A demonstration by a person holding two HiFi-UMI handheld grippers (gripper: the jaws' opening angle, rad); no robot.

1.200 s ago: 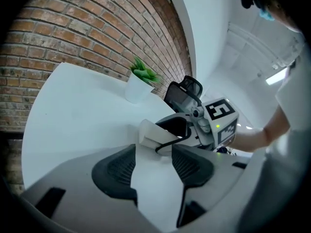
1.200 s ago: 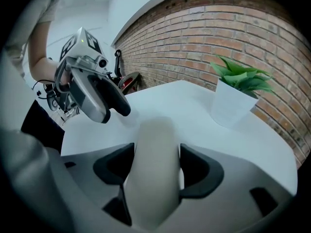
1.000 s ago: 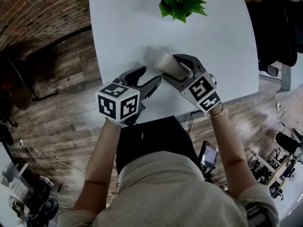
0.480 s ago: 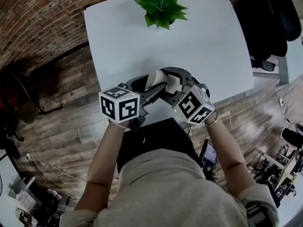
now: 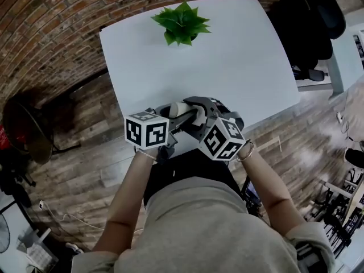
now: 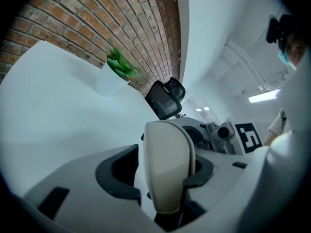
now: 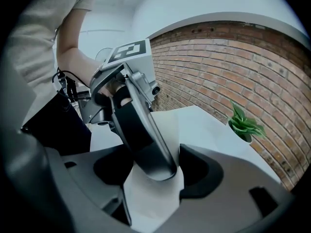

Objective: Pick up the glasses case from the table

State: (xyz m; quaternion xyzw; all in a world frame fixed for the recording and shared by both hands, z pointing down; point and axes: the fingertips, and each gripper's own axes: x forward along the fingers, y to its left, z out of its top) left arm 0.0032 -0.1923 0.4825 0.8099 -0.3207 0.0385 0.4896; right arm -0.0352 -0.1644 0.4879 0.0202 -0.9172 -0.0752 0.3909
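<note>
Holds one glasses case [image 6: 167,144] from opposite ends, grippers close together in front of the body.
Reaches forward with left forearm [image 5: 128,192] and right forearm [image 5: 264,181] angled inward, marker cubes [image 5: 147,132] nearly side by side. Clamps the right gripper [image 7: 155,174] across the case, fingers [image 7: 201,176] spread wide, tilted down. Points the left gripper [image 6: 160,174] nearer to level, having just been closing, and presses both sides of the case.
</note>
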